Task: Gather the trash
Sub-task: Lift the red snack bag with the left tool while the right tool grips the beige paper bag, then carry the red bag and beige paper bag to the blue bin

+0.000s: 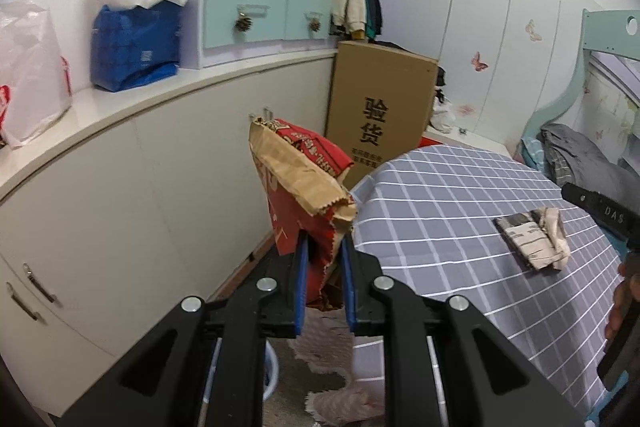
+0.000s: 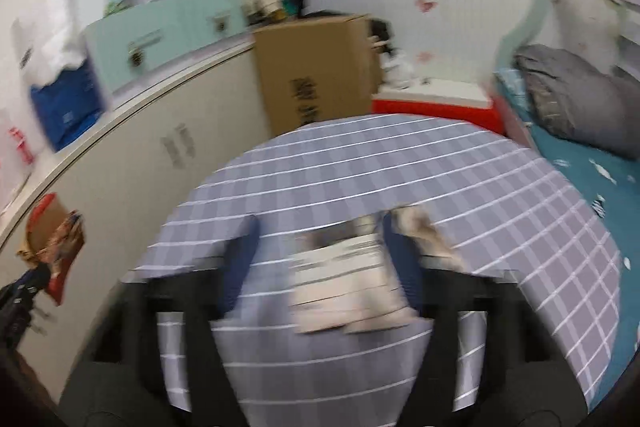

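Observation:
My left gripper [image 1: 323, 251] is shut on a red and brown paper snack bag [image 1: 306, 183], held up off the left edge of the grey checked table [image 1: 440, 195]. The same bag shows at the far left of the blurred right wrist view [image 2: 54, 243]. A crumpled printed paper wrapper [image 1: 534, 239] lies on the table. In the right wrist view my right gripper [image 2: 320, 235] is open, its blue fingers [image 2: 244, 259] on either side of the wrapper [image 2: 348, 283], low over the table [image 2: 360, 155]. The right gripper's body shows at the right edge of the left wrist view [image 1: 600, 207].
A long white cabinet [image 1: 120, 163] with bags on top runs along the left. A tall cardboard box [image 1: 380, 111] stands behind the table. A blue bucket rim [image 1: 272, 371] sits on the floor below my left gripper. A bed [image 2: 580, 115] is on the right.

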Action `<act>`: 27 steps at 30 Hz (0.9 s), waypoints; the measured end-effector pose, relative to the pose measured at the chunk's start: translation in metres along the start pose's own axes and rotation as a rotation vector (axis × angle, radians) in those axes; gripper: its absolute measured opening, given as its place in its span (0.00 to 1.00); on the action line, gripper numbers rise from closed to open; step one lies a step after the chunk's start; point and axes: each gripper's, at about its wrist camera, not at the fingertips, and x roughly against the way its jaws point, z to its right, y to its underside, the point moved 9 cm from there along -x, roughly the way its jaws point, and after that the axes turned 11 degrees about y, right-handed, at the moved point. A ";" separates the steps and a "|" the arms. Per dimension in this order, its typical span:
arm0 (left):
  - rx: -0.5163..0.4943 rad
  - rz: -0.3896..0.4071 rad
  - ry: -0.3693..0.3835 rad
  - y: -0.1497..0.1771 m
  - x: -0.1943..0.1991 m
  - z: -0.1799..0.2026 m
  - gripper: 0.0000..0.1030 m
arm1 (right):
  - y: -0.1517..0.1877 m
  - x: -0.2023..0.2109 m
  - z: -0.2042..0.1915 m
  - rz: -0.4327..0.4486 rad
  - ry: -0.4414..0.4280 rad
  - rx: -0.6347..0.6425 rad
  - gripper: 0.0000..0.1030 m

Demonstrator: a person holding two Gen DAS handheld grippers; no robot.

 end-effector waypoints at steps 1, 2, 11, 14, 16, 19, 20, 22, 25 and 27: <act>-0.004 -0.005 0.006 0.000 -0.005 0.006 0.14 | 0.000 -0.007 0.011 -0.009 0.018 -0.001 0.65; -0.007 -0.008 0.009 0.000 -0.009 0.010 0.14 | 0.002 -0.017 0.024 -0.030 0.032 -0.008 0.65; -0.033 -0.061 0.027 0.006 -0.044 0.047 0.14 | 0.018 -0.089 0.045 -0.169 0.031 0.015 0.80; -0.042 -0.073 0.023 0.008 -0.050 0.051 0.14 | 0.023 -0.113 0.048 -0.239 0.030 -0.001 0.79; -0.042 -0.079 0.024 0.009 -0.052 0.049 0.14 | 0.024 -0.119 0.050 -0.258 0.013 -0.024 0.44; -0.032 -0.085 0.026 0.010 -0.051 0.044 0.14 | 0.024 -0.117 0.048 -0.267 -0.012 -0.032 0.32; -0.024 -0.085 0.030 0.011 -0.050 0.042 0.14 | 0.023 -0.114 0.046 -0.257 -0.017 -0.024 0.28; -0.014 -0.085 0.036 0.010 -0.048 0.038 0.14 | 0.020 -0.100 0.037 -0.222 -0.037 -0.009 0.25; 0.003 -0.078 0.043 0.010 -0.040 0.030 0.14 | 0.012 -0.075 0.019 -0.163 -0.070 0.016 0.24; 0.021 -0.070 0.048 0.010 -0.031 0.022 0.14 | 0.002 -0.051 -0.005 -0.121 -0.109 0.042 0.24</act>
